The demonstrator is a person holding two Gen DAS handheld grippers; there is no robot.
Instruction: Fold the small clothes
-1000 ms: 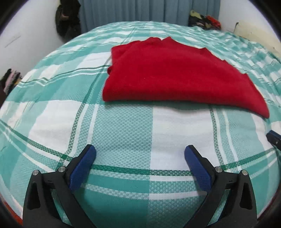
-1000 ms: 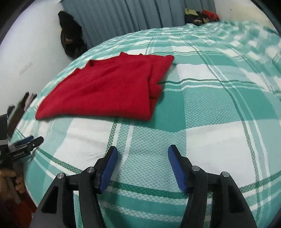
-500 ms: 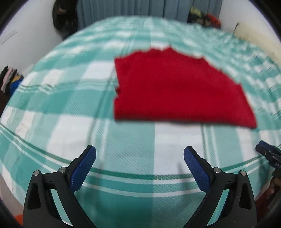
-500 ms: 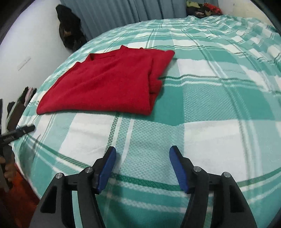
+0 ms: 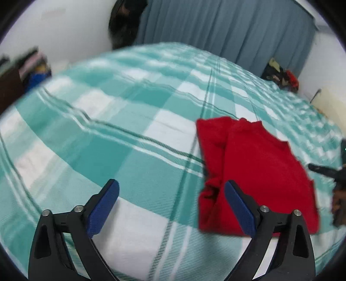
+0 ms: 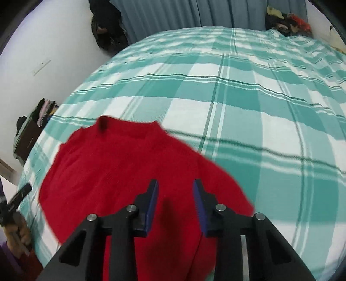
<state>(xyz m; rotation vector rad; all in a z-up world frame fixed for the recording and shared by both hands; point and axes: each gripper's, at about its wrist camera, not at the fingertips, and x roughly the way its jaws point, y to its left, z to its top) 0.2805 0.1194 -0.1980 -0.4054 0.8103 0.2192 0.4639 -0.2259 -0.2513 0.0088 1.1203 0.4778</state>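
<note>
A folded red sweater (image 5: 259,168) lies on the green and white checked bedcover (image 5: 129,155). My left gripper (image 5: 170,182) hovers over the cover just left of the sweater. Its jaws stand wide and are closing a little, with only bedcover between them. In the right wrist view the sweater (image 6: 121,173) fills the lower left, collar at the far end. My right gripper (image 6: 175,181) hangs above the sweater's near right part. Its jaws are closing, still apart, and their pads do not press on the cloth.
A grey curtain (image 5: 216,28) and a dark hanging garment (image 6: 106,23) stand behind the bed. Loose clothes (image 6: 289,19) are piled at the far right corner, and a stack of clothes (image 6: 43,110) sits at the left. A hand (image 6: 19,233) shows at the left edge.
My right gripper has moved over the sweater and its jaws have narrowed. The left gripper has swung left, so the sweater now sits at the right of its view.
</note>
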